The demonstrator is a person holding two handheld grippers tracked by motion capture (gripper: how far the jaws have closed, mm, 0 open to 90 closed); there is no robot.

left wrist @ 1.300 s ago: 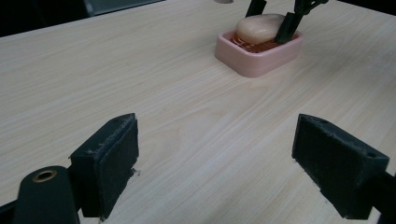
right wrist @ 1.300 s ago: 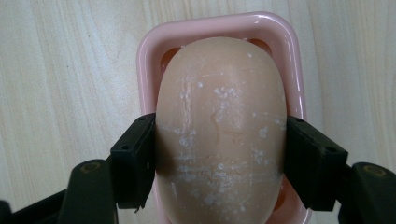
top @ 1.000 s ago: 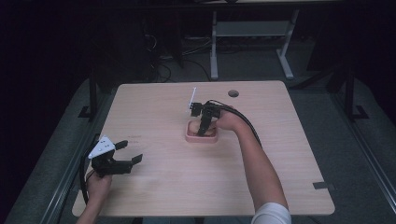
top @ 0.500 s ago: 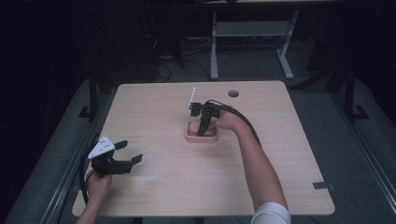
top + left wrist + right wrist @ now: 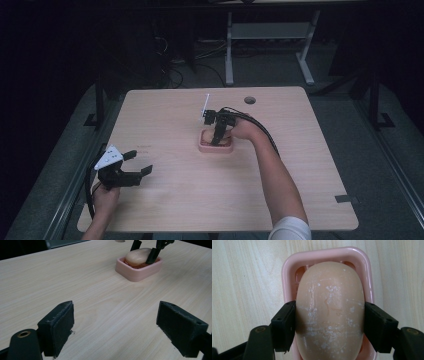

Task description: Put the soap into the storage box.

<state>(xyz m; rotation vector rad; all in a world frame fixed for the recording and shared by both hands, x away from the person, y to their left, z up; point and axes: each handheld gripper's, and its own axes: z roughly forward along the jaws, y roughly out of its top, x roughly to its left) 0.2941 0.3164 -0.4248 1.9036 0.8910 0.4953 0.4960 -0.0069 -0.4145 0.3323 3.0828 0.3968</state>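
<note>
Nothing moved: soap fills pink dish.

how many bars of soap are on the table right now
1: the bar of soap lies in the pink soap dish mid-table, with the right gripper closed on its sides.

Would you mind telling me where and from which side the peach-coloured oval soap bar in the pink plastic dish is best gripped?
Grip the peach-coloured oval soap bar across its narrow width at the middle, coming straight down from above. Its long sides bulge above the rim of the pink plastic dish, so pads can reach them, while the rounded ends would likely slip. The right claw already brackets it this way, pads against both sides.
</note>
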